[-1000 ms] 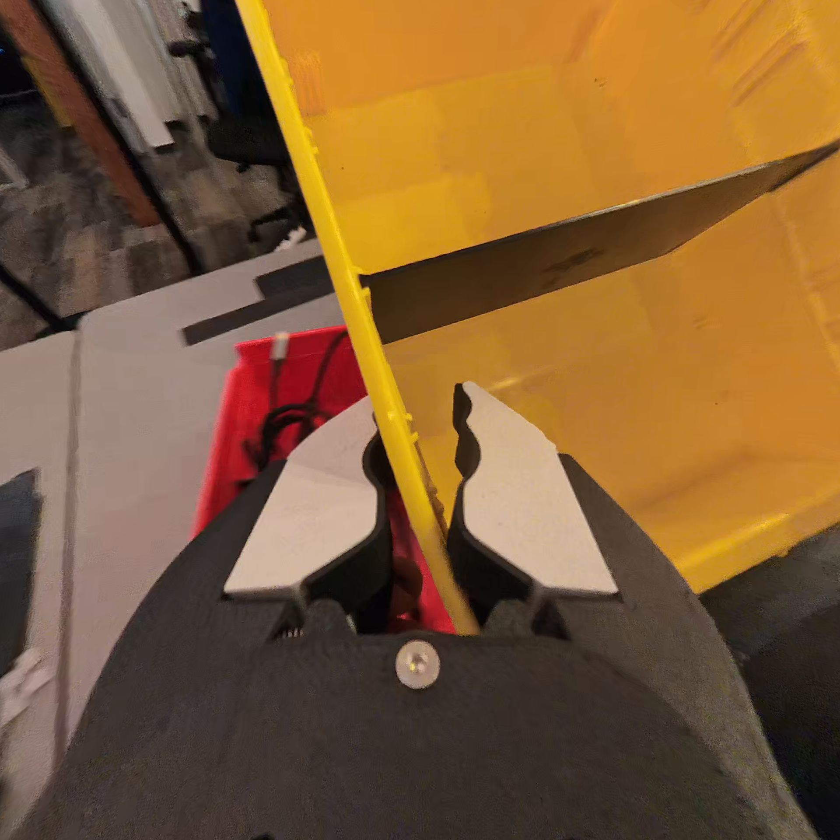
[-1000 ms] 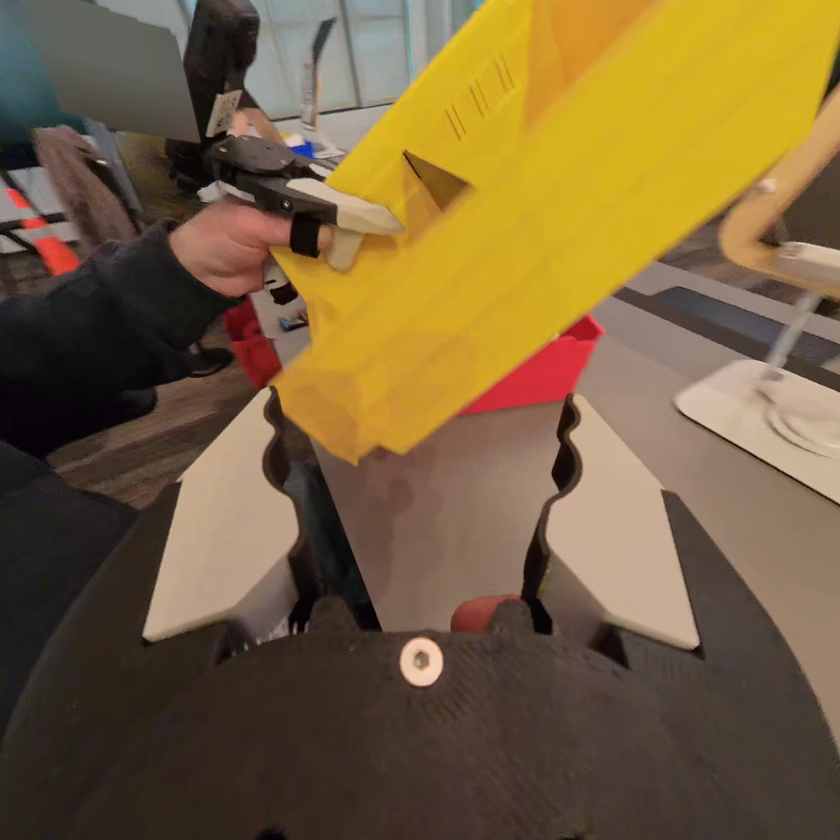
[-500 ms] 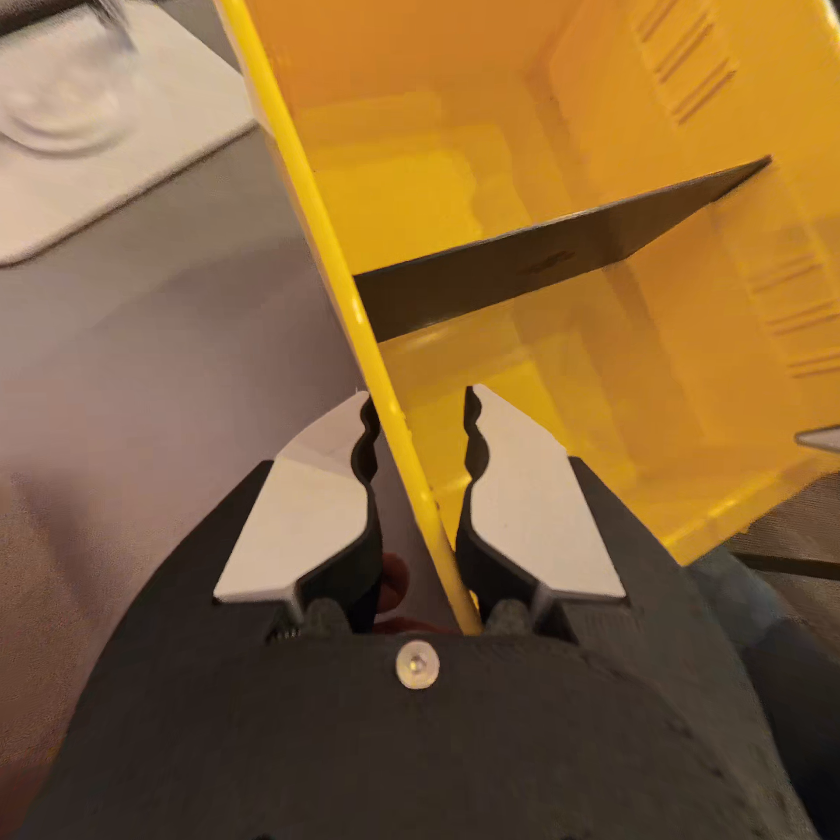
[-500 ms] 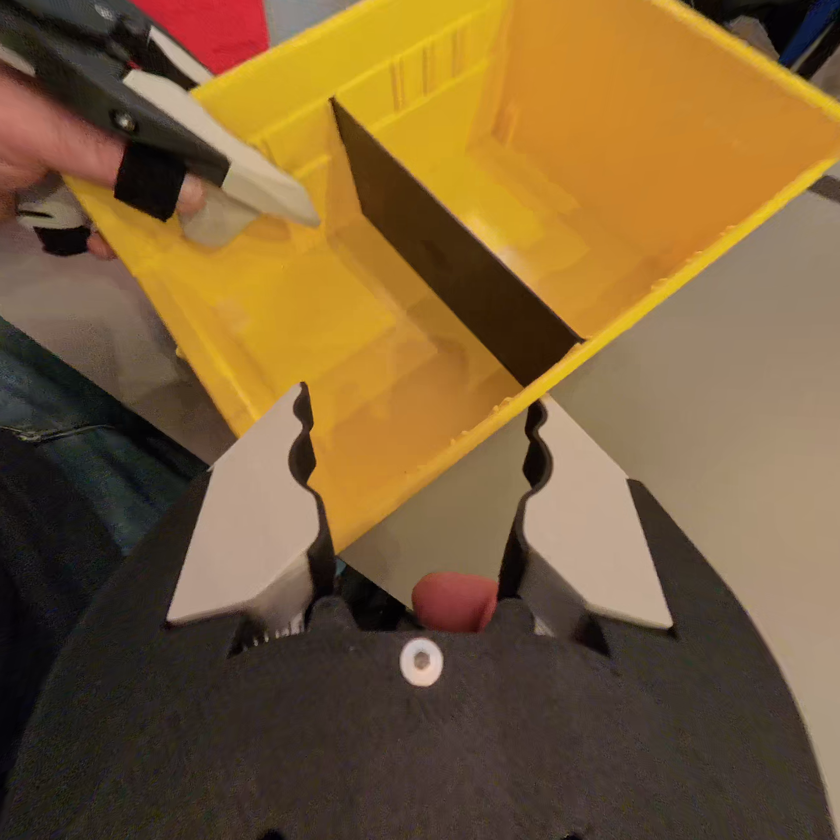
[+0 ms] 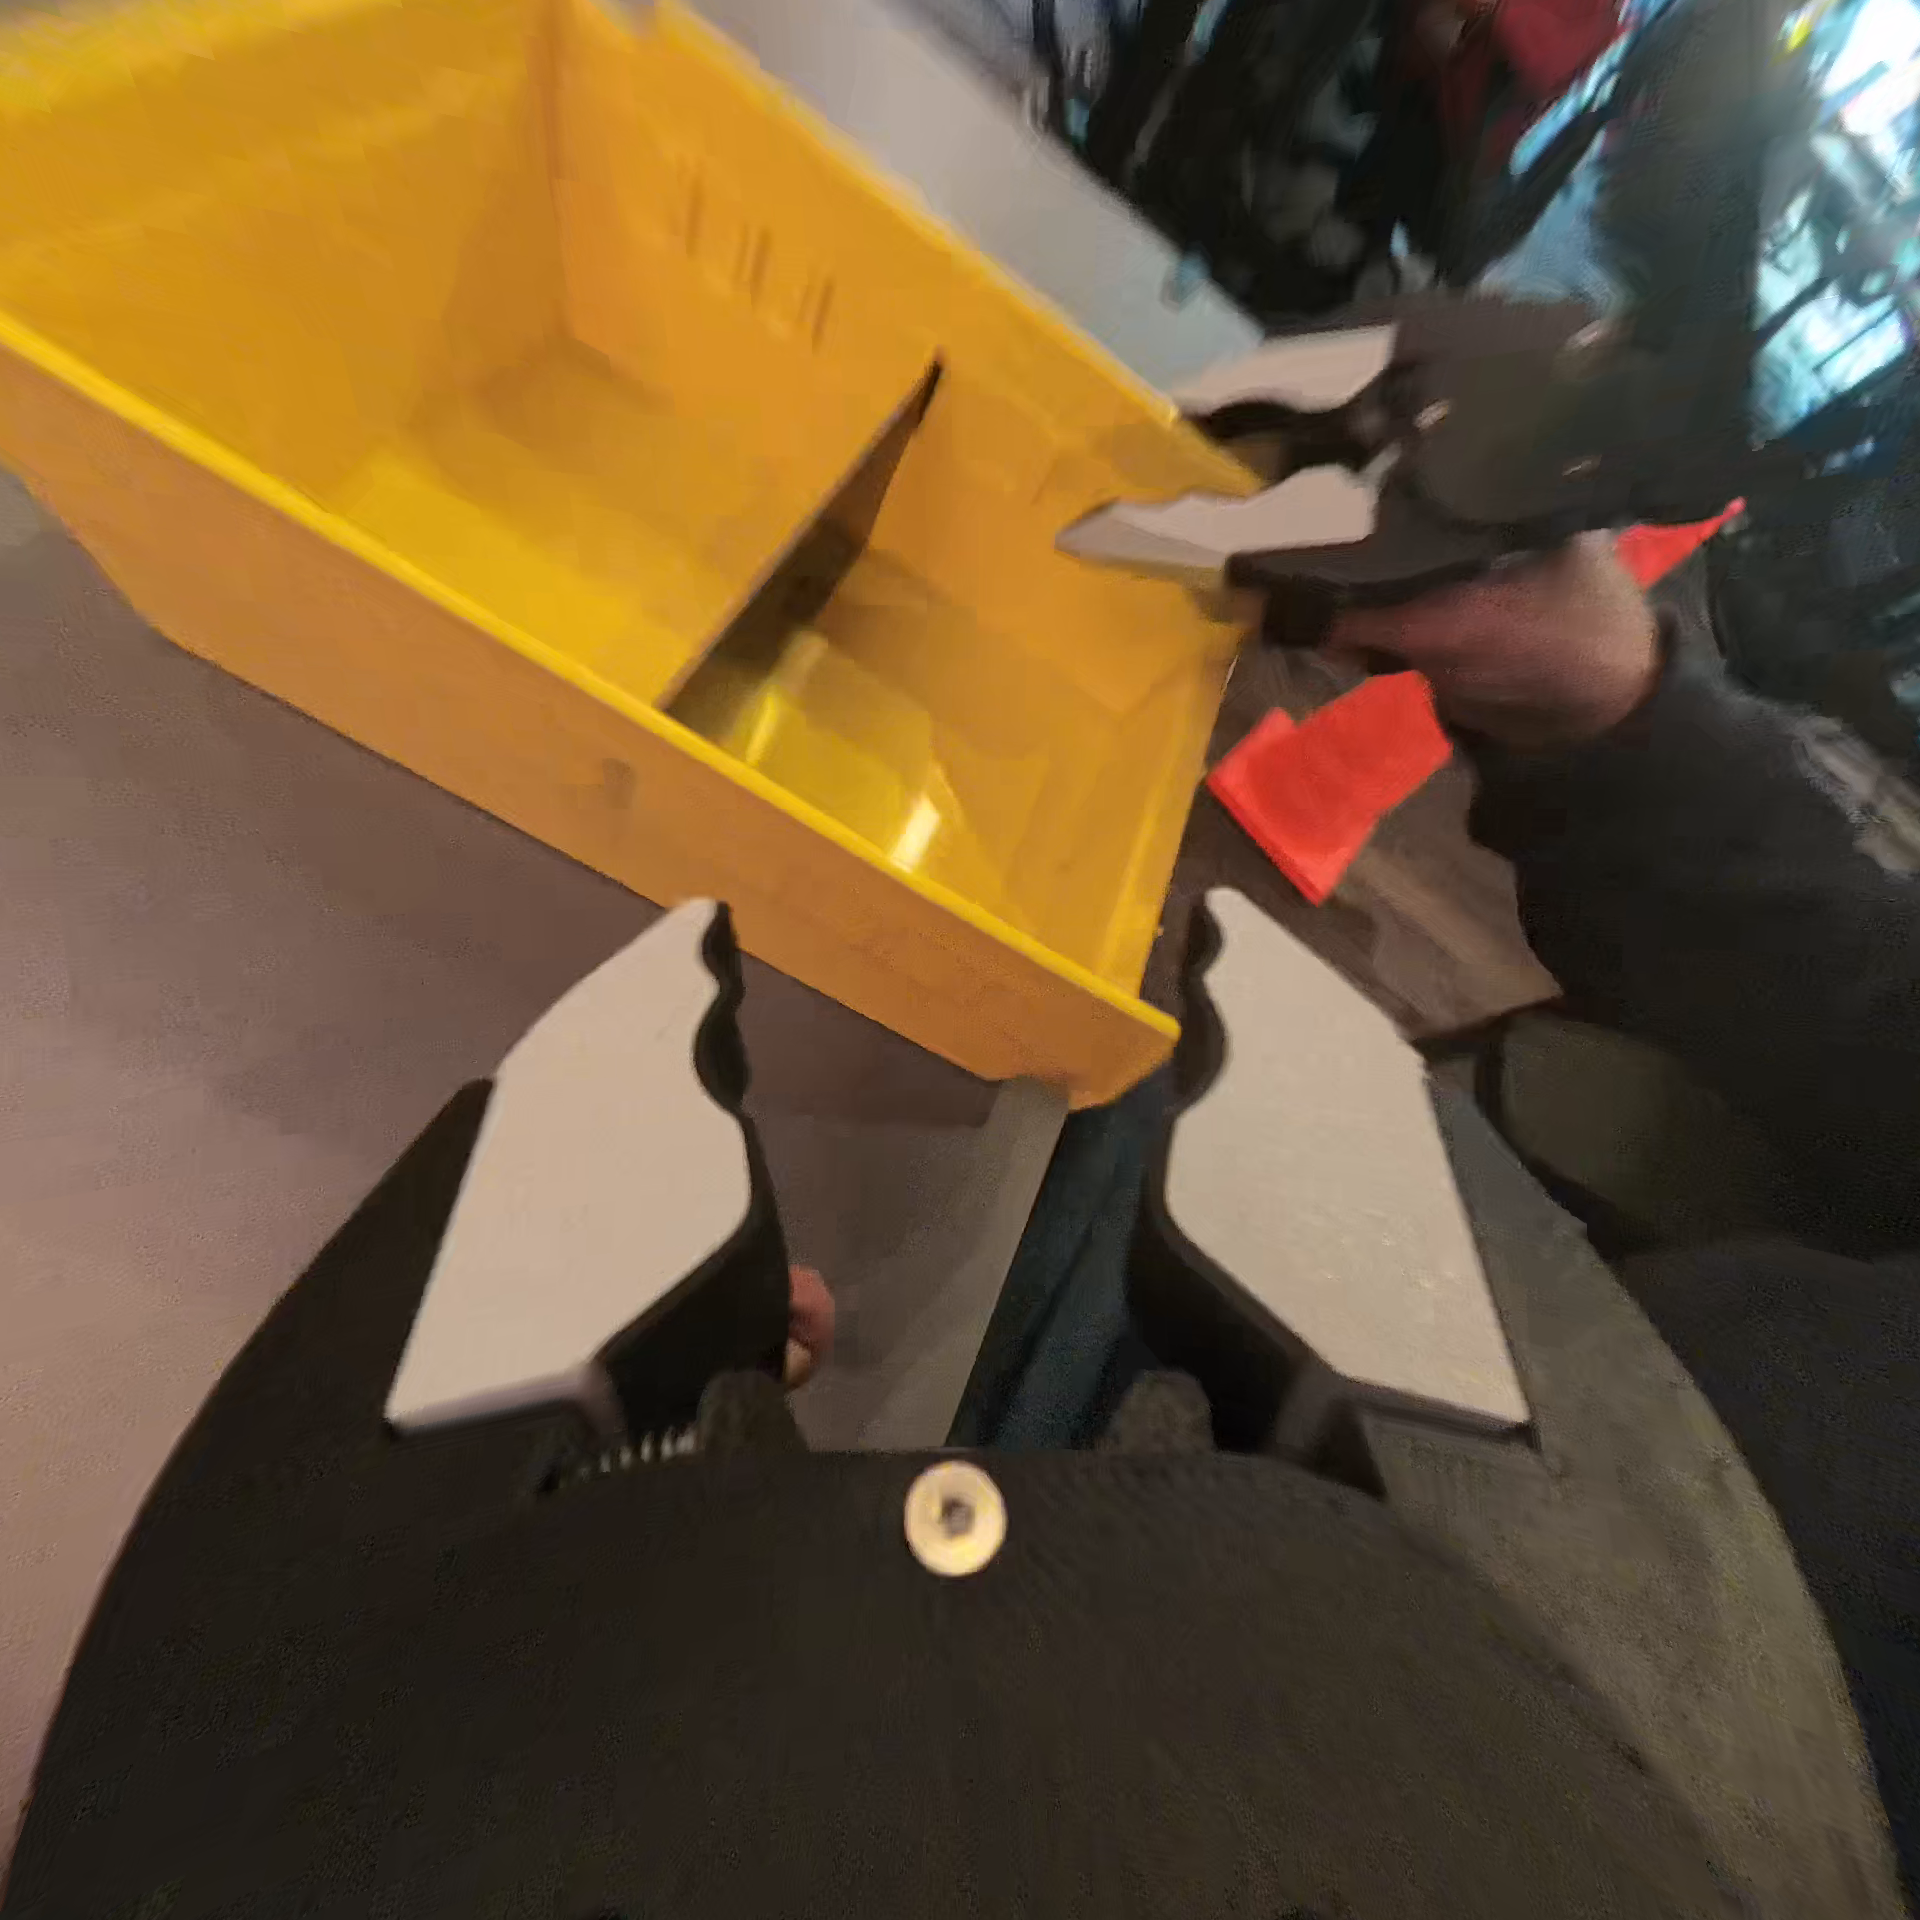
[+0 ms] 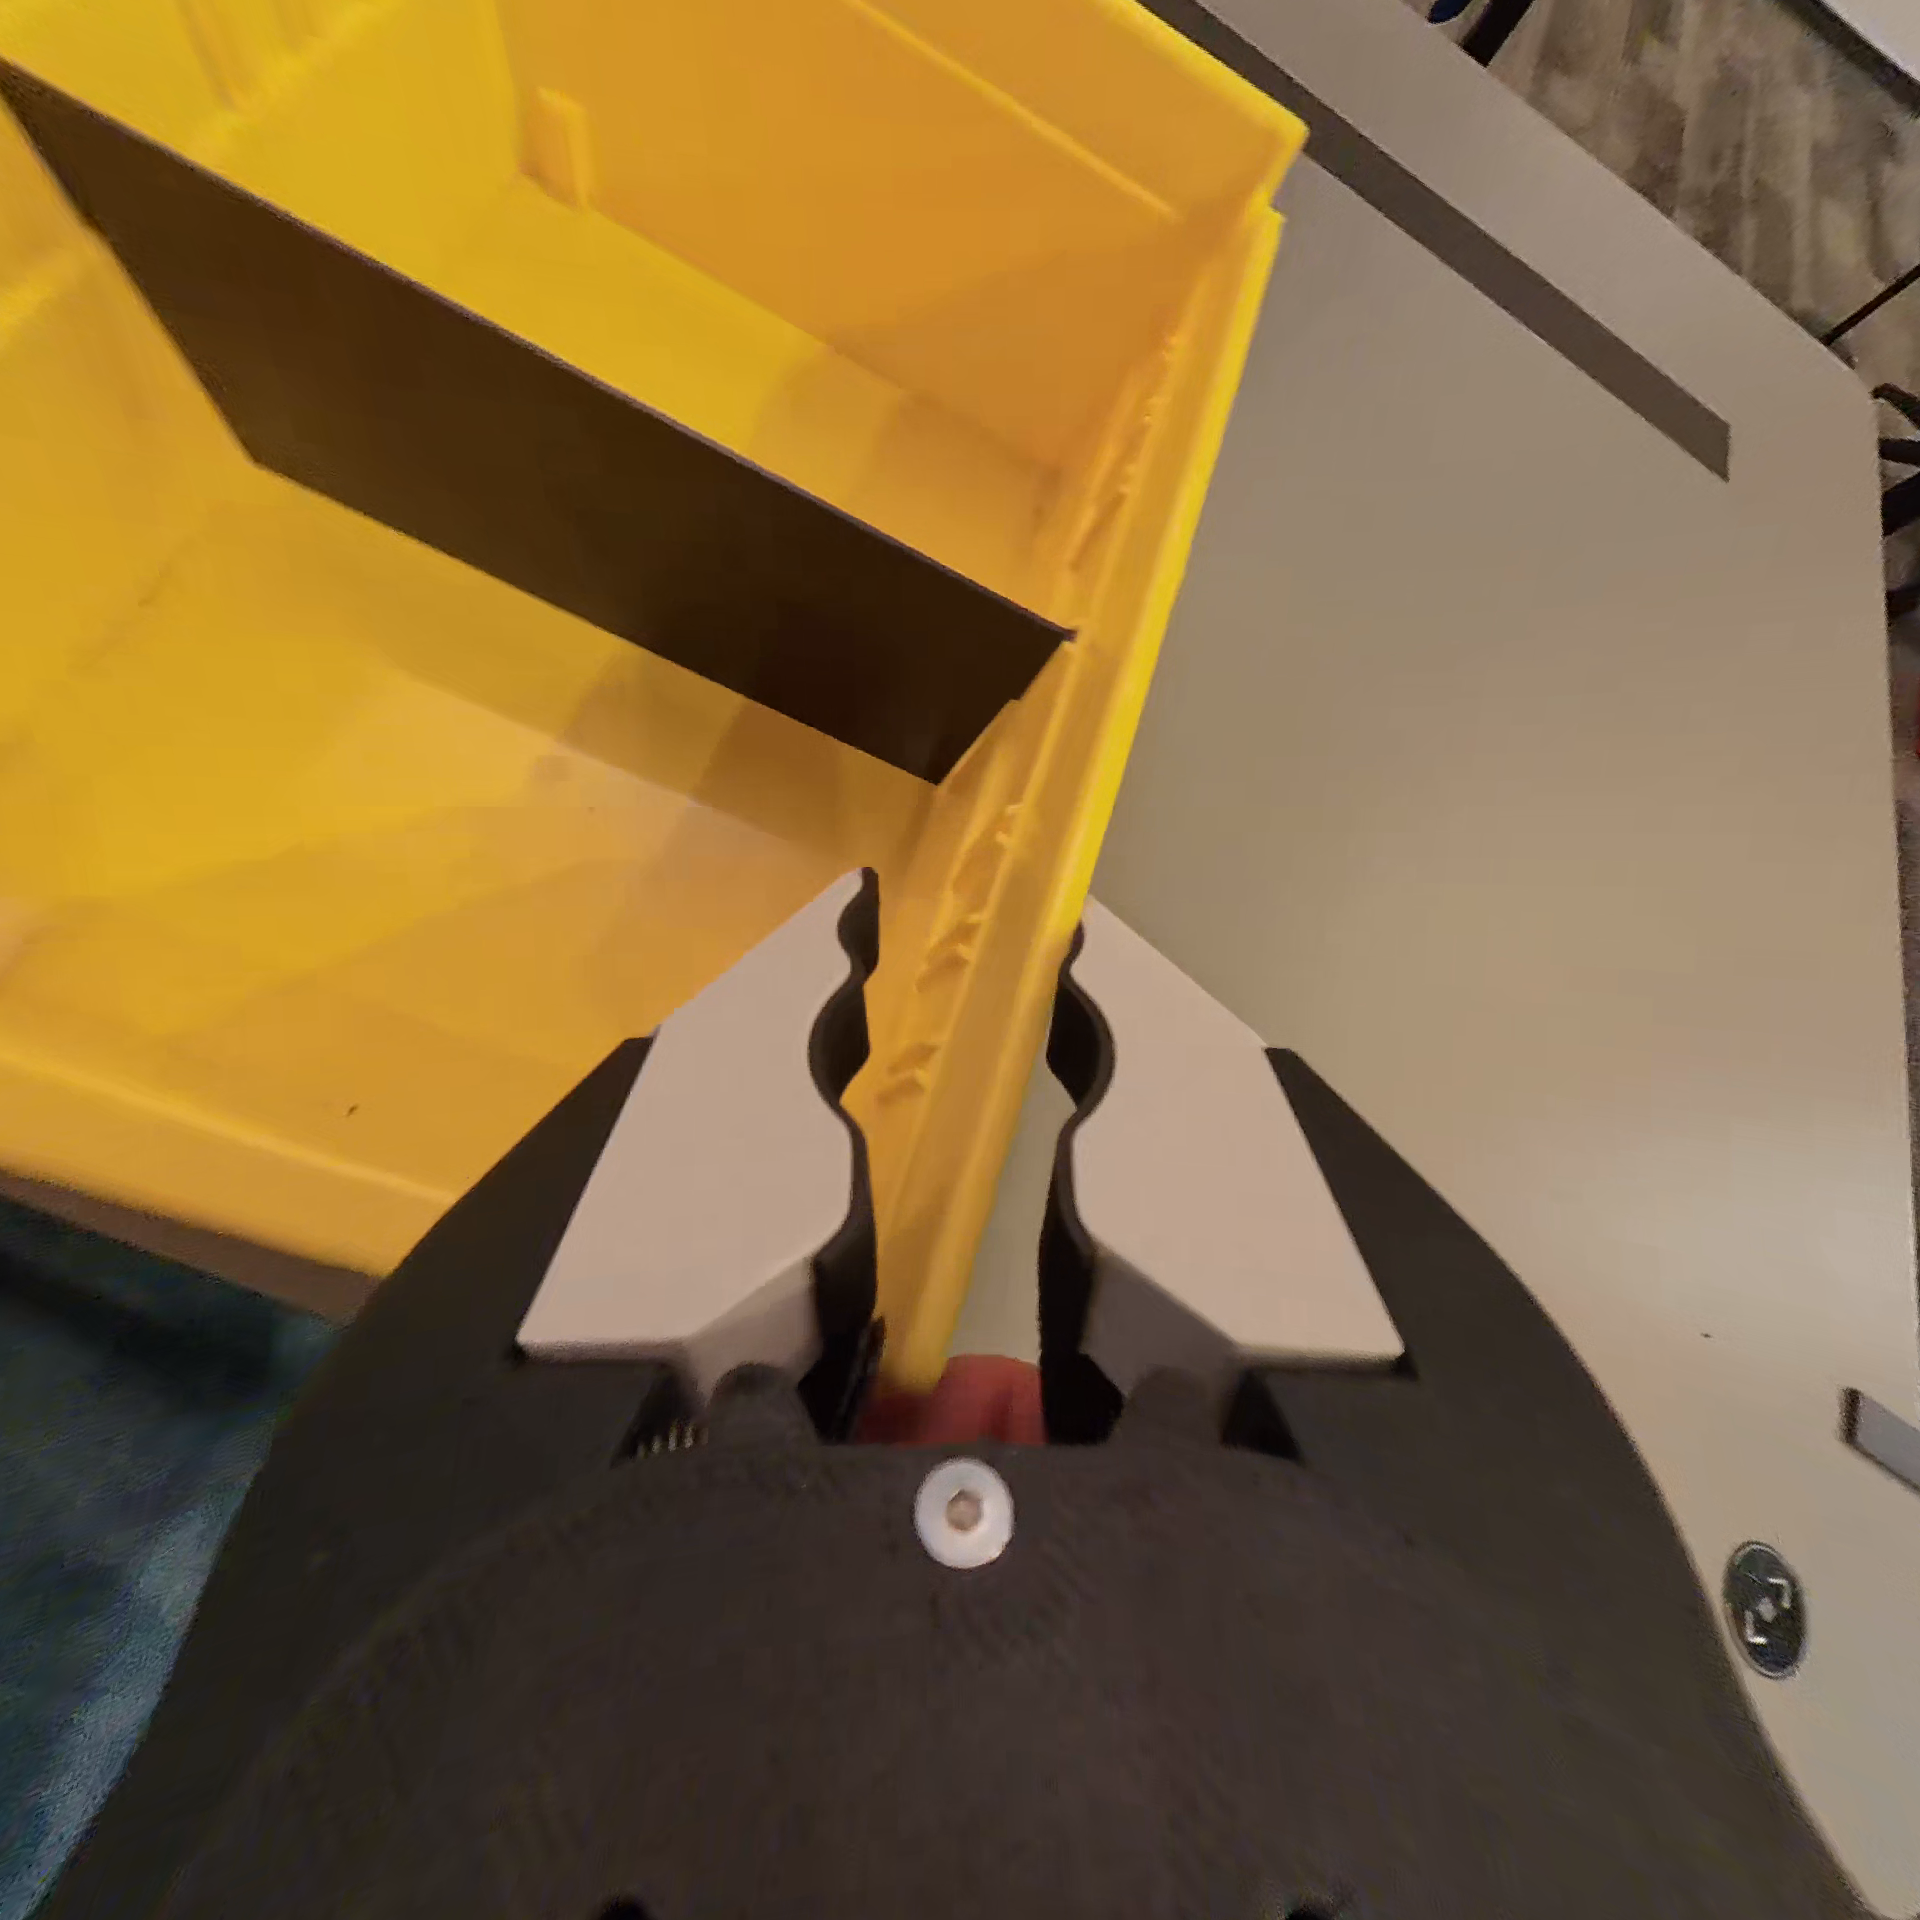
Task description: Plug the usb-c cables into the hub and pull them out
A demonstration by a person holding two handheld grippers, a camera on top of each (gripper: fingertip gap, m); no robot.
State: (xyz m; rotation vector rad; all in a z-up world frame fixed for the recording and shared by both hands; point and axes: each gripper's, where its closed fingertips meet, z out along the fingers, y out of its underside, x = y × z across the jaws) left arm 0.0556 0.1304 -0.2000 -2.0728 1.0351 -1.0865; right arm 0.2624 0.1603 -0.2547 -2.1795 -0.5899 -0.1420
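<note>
The bin (image 5: 499,665) has changed hands: the left gripper (image 5: 961,982), clamped on its wall a second ago, now hangs spread and empty, while the right gripper (image 6: 961,935) pinches the rim. No cables or hub show, so plugging hasn't begun. The empty bin sits at the tabletop (image 6: 1455,831) edge, mouth upward, its long axis crossing the black divider (image 6: 540,499).

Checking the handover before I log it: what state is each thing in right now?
yellow bin: empty, resting on the table, its side wall between the right jaws.
black divider: upright, splitting the bin into two compartments.
right gripper: shut on the bin wall.
left gripper: open, holding nothing.
</note>
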